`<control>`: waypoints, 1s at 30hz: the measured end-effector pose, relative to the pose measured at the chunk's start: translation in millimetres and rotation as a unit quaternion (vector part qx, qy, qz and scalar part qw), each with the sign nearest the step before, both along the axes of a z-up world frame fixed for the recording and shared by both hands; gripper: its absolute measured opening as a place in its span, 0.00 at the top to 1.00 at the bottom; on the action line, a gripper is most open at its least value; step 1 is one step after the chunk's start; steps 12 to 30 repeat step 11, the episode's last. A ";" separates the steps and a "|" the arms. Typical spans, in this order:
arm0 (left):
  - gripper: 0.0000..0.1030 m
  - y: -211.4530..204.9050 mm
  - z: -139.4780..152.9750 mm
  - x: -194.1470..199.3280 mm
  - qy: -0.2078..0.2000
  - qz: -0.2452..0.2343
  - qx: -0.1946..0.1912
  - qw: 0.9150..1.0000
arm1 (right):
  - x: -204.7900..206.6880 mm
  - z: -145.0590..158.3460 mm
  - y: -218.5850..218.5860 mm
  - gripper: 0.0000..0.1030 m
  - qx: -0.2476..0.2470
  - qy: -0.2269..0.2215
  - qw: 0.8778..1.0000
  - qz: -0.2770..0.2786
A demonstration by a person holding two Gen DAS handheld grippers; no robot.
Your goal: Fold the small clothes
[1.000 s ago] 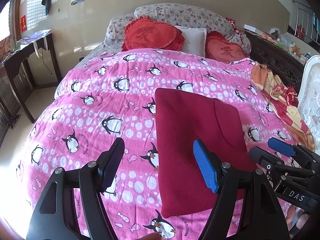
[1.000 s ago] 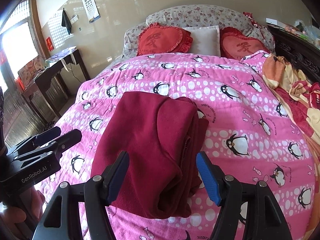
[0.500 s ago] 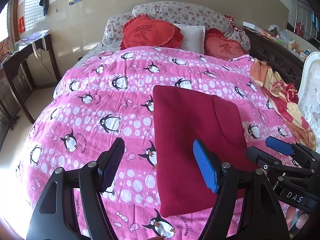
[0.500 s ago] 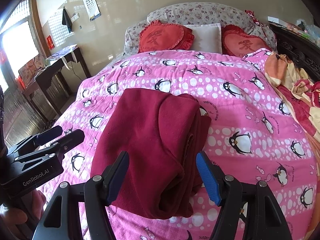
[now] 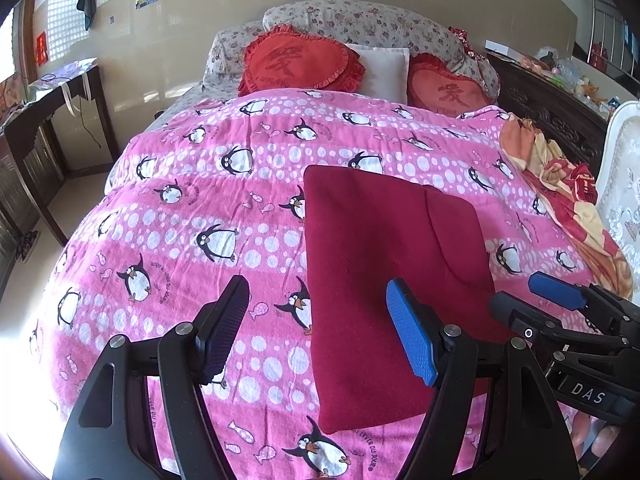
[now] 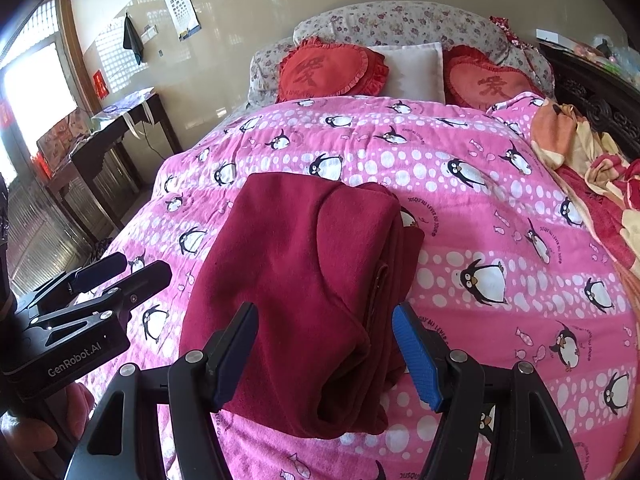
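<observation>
A dark red garment [image 5: 384, 280] lies folded into a rectangle on the pink penguin bedspread [image 5: 200, 208]; in the right wrist view [image 6: 304, 280] its layered edges show on the right side. My left gripper [image 5: 318, 334] is open and empty, above the garment's left edge near its front. My right gripper [image 6: 324, 354] is open and empty, over the garment's near end. Each gripper shows in the other's view: the right one [image 5: 560, 320] at the garment's right, the left one [image 6: 104, 280] at its left.
Two red heart cushions [image 5: 300, 60] and a white pillow [image 5: 380, 68] lie at the bed's head. A crumpled orange and red blanket [image 5: 560, 192] lies on the right side. A dark desk [image 5: 44, 120] stands left; dark carved furniture [image 5: 552, 108] runs along the right.
Both views have shifted slightly; the garment sits a little lower and nearer in the frames. Both grippers stay open and the garment lies unchanged.
</observation>
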State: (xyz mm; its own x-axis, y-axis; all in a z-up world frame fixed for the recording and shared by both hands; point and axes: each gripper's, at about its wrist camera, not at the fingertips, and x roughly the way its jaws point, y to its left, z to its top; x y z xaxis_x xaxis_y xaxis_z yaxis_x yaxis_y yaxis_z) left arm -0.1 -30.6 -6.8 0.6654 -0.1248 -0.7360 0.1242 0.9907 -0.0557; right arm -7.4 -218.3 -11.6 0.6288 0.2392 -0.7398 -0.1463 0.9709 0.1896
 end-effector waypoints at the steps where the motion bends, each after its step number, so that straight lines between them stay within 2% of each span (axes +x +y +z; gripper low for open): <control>1: 0.30 0.0 -0.5 -0.3 -0.001 -0.001 0.000 1.000 | -0.2 -0.4 0.2 0.35 0.000 0.001 1.000 0.001; 30: 0.30 8.9 -5.0 7.6 0.005 0.003 -0.008 1.000 | 3.2 -5.7 -0.9 0.35 -0.001 0.008 1.000 0.001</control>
